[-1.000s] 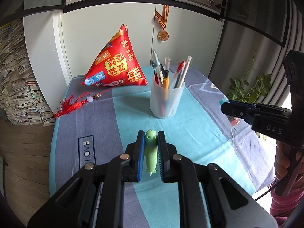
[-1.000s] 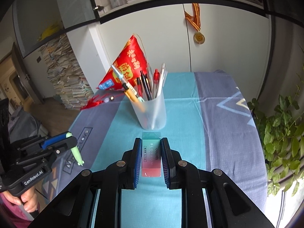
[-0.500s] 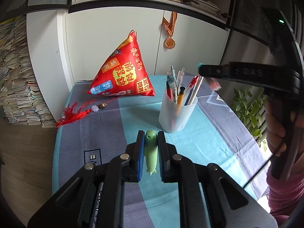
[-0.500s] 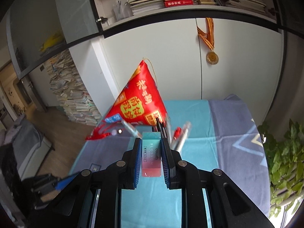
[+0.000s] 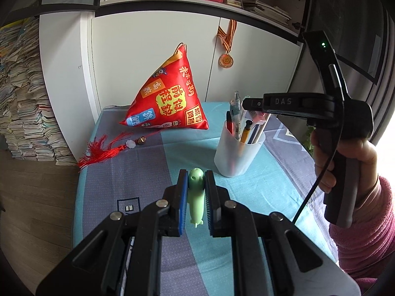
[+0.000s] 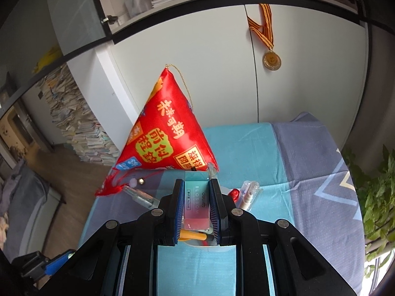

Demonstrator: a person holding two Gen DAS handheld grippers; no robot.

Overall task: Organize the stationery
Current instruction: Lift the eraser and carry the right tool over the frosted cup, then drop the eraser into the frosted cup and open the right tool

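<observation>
Right gripper (image 6: 196,203) pinches the eraser (image 6: 196,201) directly over the pen cup (image 5: 239,151), lined up to drop, while left gripper (image 5: 195,201), lower centre, clamps the green pen (image 5: 196,197), waiting.

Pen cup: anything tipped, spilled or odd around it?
No. The cup stands upright on the table, pens inside. The right hand-held gripper holds an eraser over it; the left holds a green pen.
</observation>
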